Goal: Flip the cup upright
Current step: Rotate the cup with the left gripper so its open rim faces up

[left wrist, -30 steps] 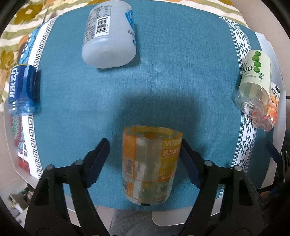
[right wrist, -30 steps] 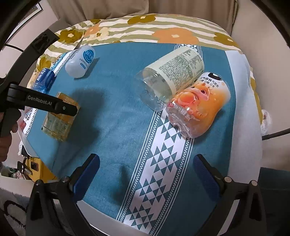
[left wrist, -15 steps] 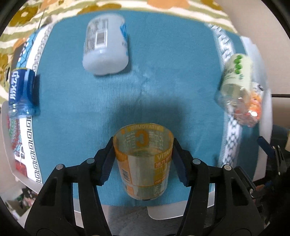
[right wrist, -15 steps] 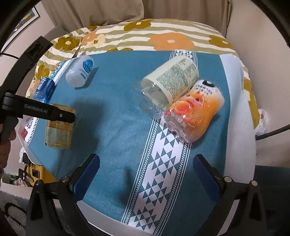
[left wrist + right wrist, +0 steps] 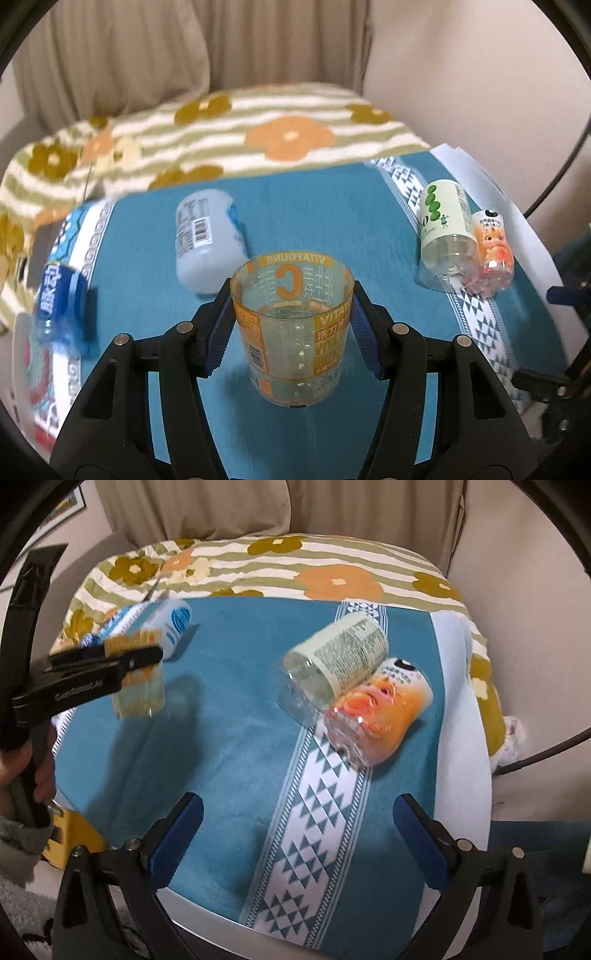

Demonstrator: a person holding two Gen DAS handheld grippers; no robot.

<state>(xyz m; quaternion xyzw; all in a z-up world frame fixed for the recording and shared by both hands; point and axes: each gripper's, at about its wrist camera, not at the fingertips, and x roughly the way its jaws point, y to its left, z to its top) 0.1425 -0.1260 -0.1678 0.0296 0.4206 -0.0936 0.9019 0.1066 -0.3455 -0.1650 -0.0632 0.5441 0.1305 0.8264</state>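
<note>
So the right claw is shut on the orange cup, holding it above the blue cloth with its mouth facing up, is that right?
Not quite: it is the left claw that is shut on the orange cup, as the left wrist view shows. The right claw is open with nothing in it. The rest stands: the cup is held above the blue cloth, mouth up.

A left hand-held gripper (image 5: 147,657) holds a clear orange-printed cup (image 5: 138,681) above a teal cloth (image 5: 229,716), its shadow falling on the fabric below; motion blur leaves the cup's exact tilt hard to judge. Just behind it lies a white bottle (image 5: 171,624). At center, a pale-green labeled bottle (image 5: 343,657) rests on its side, touching an orange cartoon-printed bottle (image 5: 380,712). The right hand-held gripper (image 5: 299,830) hovers wide apart in the foreground over the cloth's white patterned band (image 5: 314,812).
</note>
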